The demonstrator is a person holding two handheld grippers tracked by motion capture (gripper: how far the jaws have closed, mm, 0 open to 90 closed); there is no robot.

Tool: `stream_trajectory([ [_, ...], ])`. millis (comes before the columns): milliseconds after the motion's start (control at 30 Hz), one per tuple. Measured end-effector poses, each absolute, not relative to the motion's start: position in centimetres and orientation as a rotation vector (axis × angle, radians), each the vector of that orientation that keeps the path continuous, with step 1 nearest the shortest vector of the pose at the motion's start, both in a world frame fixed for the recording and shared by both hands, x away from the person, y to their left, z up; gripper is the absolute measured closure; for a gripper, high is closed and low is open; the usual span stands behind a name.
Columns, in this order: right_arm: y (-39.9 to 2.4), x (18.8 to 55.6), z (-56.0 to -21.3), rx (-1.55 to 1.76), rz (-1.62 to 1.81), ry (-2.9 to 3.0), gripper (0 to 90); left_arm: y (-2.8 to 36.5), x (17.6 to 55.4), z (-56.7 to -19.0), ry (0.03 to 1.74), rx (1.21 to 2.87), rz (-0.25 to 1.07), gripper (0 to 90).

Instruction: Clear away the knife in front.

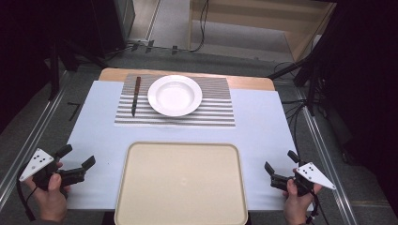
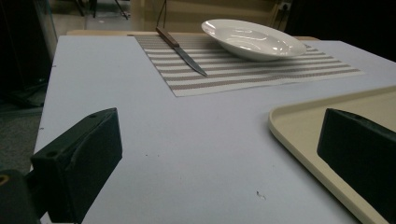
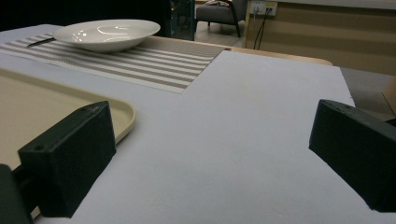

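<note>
Left gripper [image 1: 76,157] at 8 o'clock on the table [image 1: 94,131], gripped in a hand [image 1: 49,194], jaws spread wide and released, nothing between them, pointing toward 2 o'clock over bare white surface. Just beside it, toward 3 o'clock, the cream tray [image 1: 181,183], lying flat at 6 o'clock, nothing on it, near corner [image 2: 299,130] visible between the left gripper's own jaws in the left gripper view.

Farther up, at 12 o'clock, a striped placemat [image 1: 216,115] with 2 things on it: a knife [image 1: 135,95] at 11 o'clock, wooden handle pointing away toward 12, blade toward 6, lying flat and apart from the white plate [image 1: 174,95]; plate sitting upright at the mat's middle, well apart from both grippers. Same knife [image 2: 181,50] and plate [image 2: 254,38] in the left gripper view, far ahead of the jaws.

Right gripper [image 1: 279,164] at 4 o'clock, held in the other hand [image 1: 295,206], jaws likewise released and wide, grasping nothing, aimed toward 10 o'clock. Tray rim [image 3: 126,114] just beside its one jaw in the right gripper view, plate [image 3: 107,33] far beyond on the mat [image 3: 154,63].
</note>
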State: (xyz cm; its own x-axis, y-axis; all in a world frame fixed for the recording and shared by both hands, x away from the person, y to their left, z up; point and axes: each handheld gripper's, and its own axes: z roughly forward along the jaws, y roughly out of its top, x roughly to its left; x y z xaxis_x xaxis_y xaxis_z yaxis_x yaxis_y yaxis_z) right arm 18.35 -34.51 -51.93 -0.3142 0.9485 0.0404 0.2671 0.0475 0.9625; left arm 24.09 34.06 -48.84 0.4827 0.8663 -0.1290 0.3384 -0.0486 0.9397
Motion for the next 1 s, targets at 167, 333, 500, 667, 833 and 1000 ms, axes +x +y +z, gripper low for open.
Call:
stream_trajectory([
  [167, -34.7, 18.3, -52.0, 1.239, 1.320, 1.647, 0.0, 33.7, 24.0, -48.6, 1.056, 1.648, 0.625, 0.0],
  [333, -34.6, 18.3, -52.0, 1.231, 1.319, 1.649, 0.0, 33.3, 24.0, -47.9, 1.062, 1.647, 0.635, 0.0],
  [500, -34.6, 18.3, -52.1, 1.228, 1.327, 1.650, 0.0, 32.6, 24.0, -46.7, 1.063, 1.655, 0.639, 0.0],
  [667, -34.6, 18.3, -52.1, 1.222, 1.328, 1.650, 0.0, 31.8, 24.5, -45.6, 1.039, 1.671, 0.626, 0.0],
  [833, -34.5, 18.4, -52.1, 1.211, 1.323, 1.657, 0.0, 31.2, 25.4, -44.8, 1.032, 1.681, 0.611, 0.0],
  [1000, -34.4, 18.4, -52.1, 1.212, 1.318, 1.659, 0.0, 30.6, 26.6, -44.0, 1.016, 1.694, 0.607, 0.0],
])
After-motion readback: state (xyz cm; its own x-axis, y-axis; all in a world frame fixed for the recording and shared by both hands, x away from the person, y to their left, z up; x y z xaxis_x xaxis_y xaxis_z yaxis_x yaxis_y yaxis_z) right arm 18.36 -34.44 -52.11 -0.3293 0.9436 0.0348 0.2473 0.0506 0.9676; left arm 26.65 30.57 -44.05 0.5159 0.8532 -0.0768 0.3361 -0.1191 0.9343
